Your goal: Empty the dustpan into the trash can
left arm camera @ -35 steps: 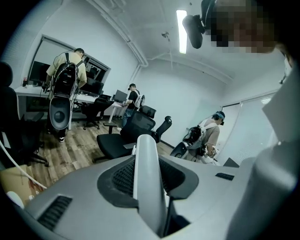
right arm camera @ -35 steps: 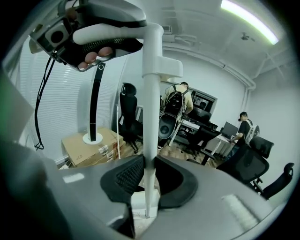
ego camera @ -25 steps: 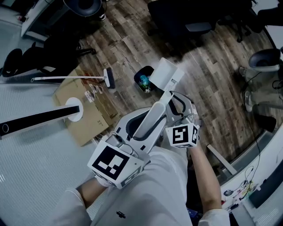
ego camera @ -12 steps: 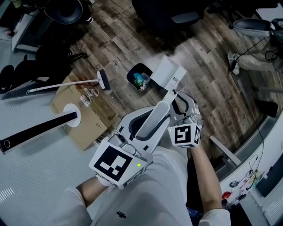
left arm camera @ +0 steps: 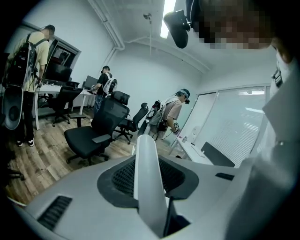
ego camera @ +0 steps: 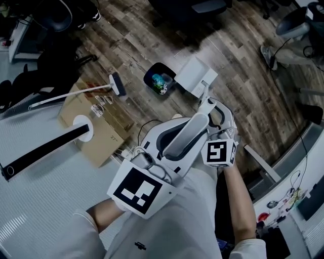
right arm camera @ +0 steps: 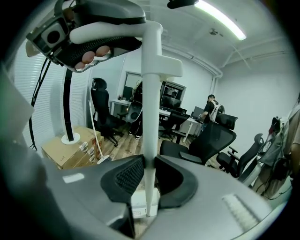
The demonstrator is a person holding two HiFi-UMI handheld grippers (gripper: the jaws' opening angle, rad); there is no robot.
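Note:
A white long-handled dustpan (ego camera: 195, 76) hangs over the wood floor, its pan just right of a small dark trash can (ego camera: 161, 83) that holds colourful litter. My left gripper (ego camera: 174, 144) is shut on the upper part of the dustpan handle (left arm camera: 147, 183). Further down the handle, my right gripper (ego camera: 212, 114) is shut on it too. In the right gripper view the handle (right arm camera: 150, 117) runs upright through the right gripper (right arm camera: 150, 180), with the pan (right arm camera: 138, 204) showing below it. The left gripper view shows its gripper (left arm camera: 150, 187) clamped around the handle.
A broom (ego camera: 76, 93) lies beside a cardboard box (ego camera: 101, 131) left of the trash can. A black pole on a round white base (ego camera: 83, 127) stands on the box. Black office chairs (ego camera: 202, 7) stand beyond the can. A desk edge (ego camera: 283, 172) runs along the right.
Both grippers and the dustpan have shifted together a little towards the lower right of the head view. The pan stays right beside the trash can. Both holds are unchanged.

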